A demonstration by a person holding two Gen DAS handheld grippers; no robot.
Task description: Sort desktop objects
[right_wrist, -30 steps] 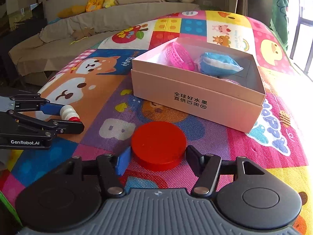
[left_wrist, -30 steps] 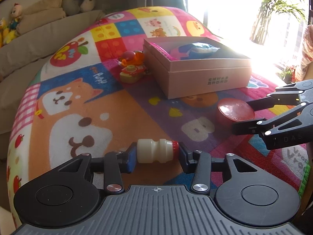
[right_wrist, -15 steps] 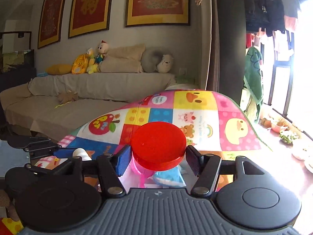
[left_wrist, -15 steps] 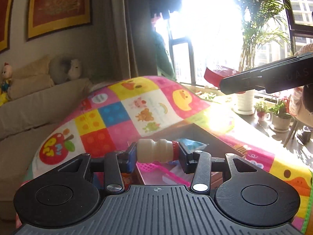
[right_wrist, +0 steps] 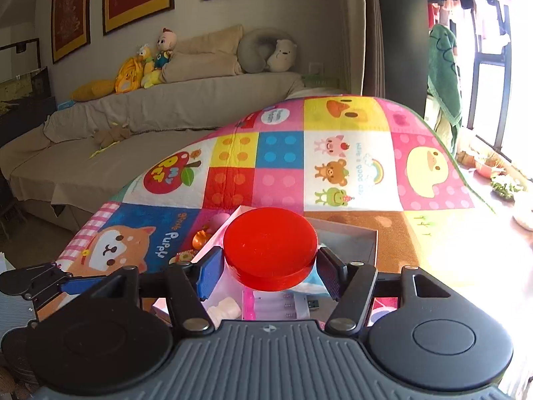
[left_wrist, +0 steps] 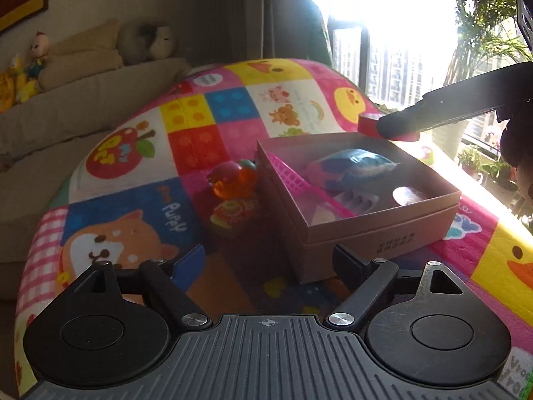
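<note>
I see a red puck [right_wrist: 269,253] against my blue pad [right_wrist: 210,271], a pale pink box [left_wrist: 376,236] holding a blue pouch [left_wrist: 358,166], and a mat [left_wrist: 213,116] chequered yellow, blue, red and pink with cartoon animals.

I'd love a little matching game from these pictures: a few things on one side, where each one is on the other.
Things:
1. red disc
2. small white bottle
3. orange toy
4. left gripper

Places or states:
A. on the mat, just outside the box
B. clamped in the right gripper
C. jaws opening, nothing between them
D. lying inside the box

Pairs: 1-B, 2-D, 3-A, 4-C
</note>
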